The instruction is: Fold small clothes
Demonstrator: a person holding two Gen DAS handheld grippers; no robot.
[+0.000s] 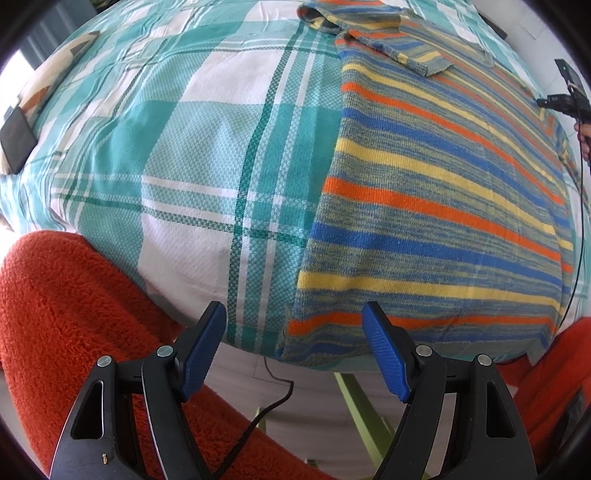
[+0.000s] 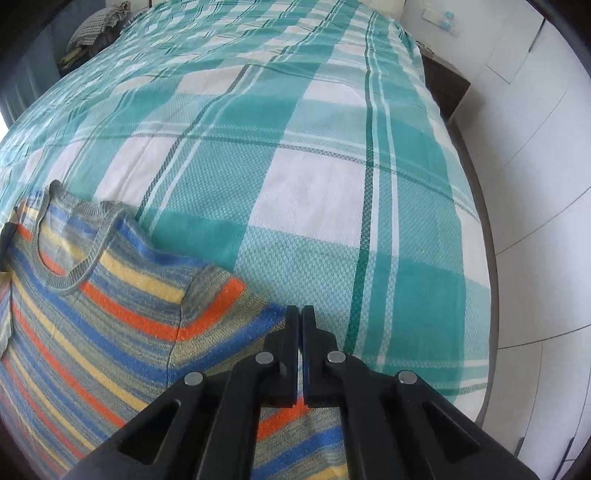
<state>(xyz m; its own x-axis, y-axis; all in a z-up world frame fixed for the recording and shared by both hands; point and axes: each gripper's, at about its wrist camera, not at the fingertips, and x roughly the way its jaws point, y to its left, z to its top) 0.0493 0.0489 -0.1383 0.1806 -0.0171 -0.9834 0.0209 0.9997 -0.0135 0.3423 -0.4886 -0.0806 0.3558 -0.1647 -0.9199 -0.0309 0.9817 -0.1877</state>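
The right gripper (image 2: 300, 314) is blocking the spot where its black fingers meet, so whether any cloth is lying between them is impossible to tell; the fingers are pressing together with only a thin slit showing. They are sitting over the sleeve edge of the striped sweater (image 2: 110, 314), which is running off the left and bottom of the right wrist view. The sweater's collar is pointing toward the far end of the bed.

The left gripper (image 1: 293, 314) is hanging past the near edge of the bed (image 1: 207, 155) with its blue-padded fingers spread wide and nothing between them. The sweater (image 1: 443, 192) is lying flat at the bed's near edge, its hem just beyond the fingertips and mostly to their right, with one sleeve folded across the body at the far end.

Only the left wrist view is showing the orange fleece (image 1: 66, 314) in the lower corners, a cable (image 1: 273, 402) dangling below the bed edge, and a dark flat object (image 1: 16, 142) at the bed's left edge, too distorted to identify. Only the right wrist view is showing the white wardrobe (image 2: 535, 184) alongside the bed and a pile of cloth (image 2: 96, 26) at the far corner.
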